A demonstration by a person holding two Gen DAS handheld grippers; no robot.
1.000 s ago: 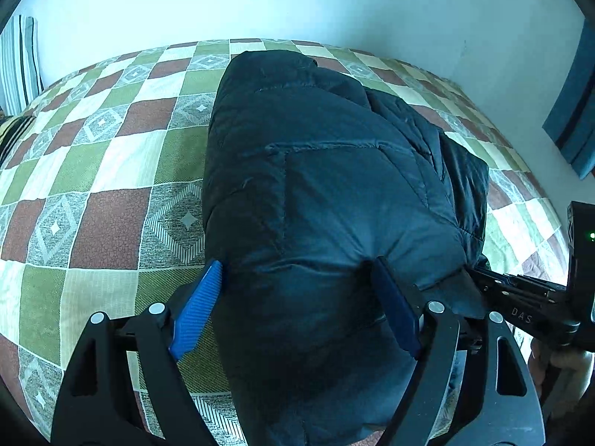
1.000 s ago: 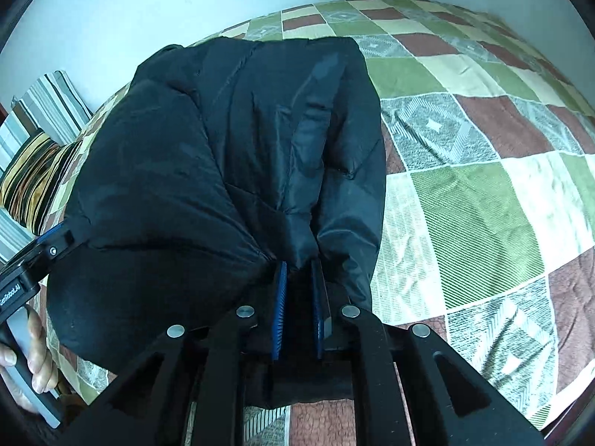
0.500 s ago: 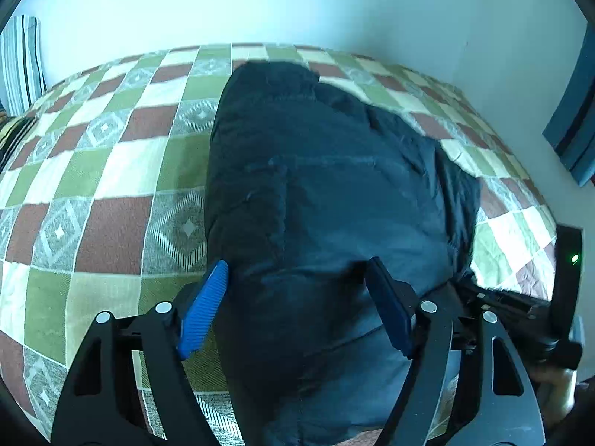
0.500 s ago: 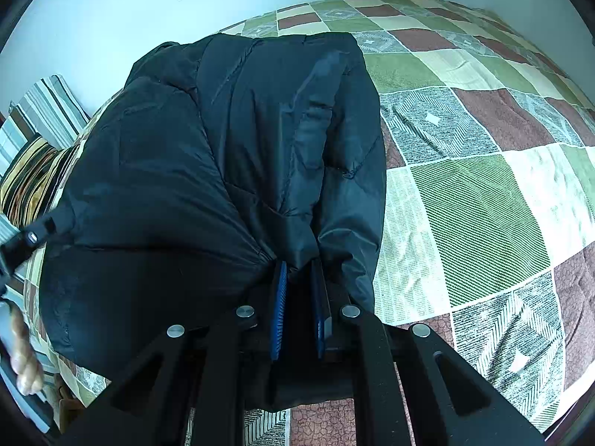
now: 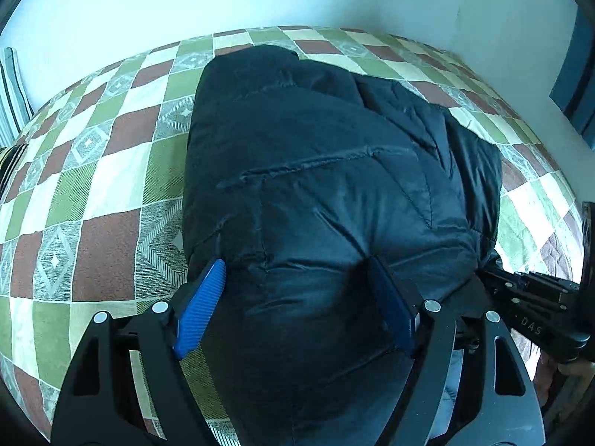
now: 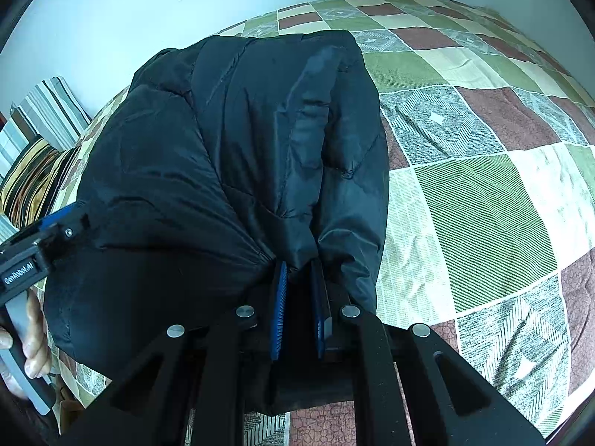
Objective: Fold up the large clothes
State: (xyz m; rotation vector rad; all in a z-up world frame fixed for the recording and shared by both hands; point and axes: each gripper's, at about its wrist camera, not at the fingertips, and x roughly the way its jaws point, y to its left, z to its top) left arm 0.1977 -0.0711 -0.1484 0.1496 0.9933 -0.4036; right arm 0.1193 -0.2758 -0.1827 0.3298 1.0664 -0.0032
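My right gripper (image 6: pixel 299 297) pinches the jacket (image 6: pixel 230 171); my left gripper (image 5: pixel 297 297) straddles it wide on the quilt (image 5: pixel 104 200)

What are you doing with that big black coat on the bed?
A person is folding the black puffy jacket on the checkered bedspread. The right tool is shut on a bunch of fabric at the jacket's near edge. The left tool is open, its fingers pressed against the padded bulk.

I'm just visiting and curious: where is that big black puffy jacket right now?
The black jacket lies bunched on the checkered bedspread, near the white wall. The right gripper pinches its near edge; the left gripper's open fingers straddle its near end.
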